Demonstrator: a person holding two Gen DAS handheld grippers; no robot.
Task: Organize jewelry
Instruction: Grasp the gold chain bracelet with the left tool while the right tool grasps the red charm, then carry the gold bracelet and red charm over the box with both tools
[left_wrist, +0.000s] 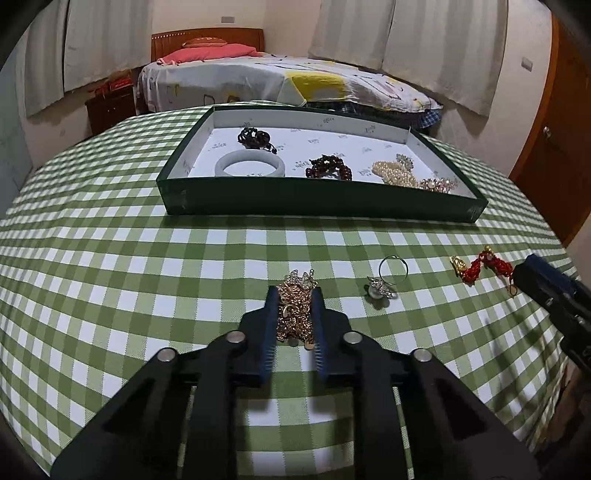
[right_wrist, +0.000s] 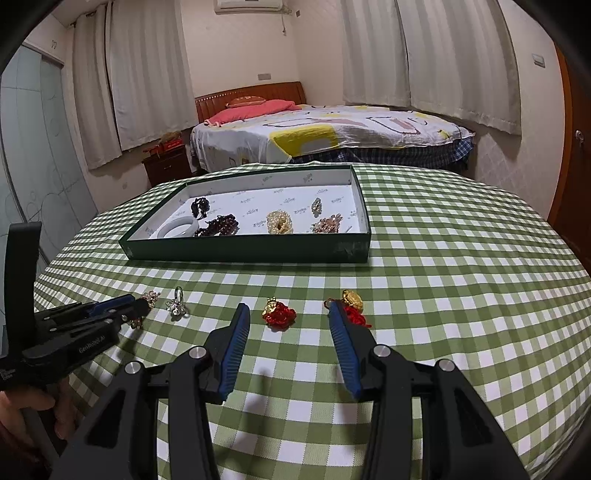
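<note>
My left gripper (left_wrist: 295, 293) is shut on a tangled gold chain (left_wrist: 300, 280) that rests on the green checked tablecloth; in the right wrist view the left gripper (right_wrist: 137, 309) sits at the far left with the chain (right_wrist: 150, 296) poking out. Right of it lies a pearl flower ring (left_wrist: 380, 288) (right_wrist: 176, 305). My right gripper (right_wrist: 289, 308) hovers open over the cloth, a red knotted gold charm (right_wrist: 279, 314) just beyond its gap. A second red-corded gold charm (right_wrist: 352, 300) lies by its right fingertip.
A shallow green tray (left_wrist: 317, 203) (right_wrist: 251, 252) stands farther back, holding a white bangle (left_wrist: 250, 168), dark bead bracelets and a pearl bracelet (left_wrist: 393, 172). A person's hand (right_wrist: 22, 413) holds the left gripper. A bed (right_wrist: 332, 129) stands beyond the round table's far edge.
</note>
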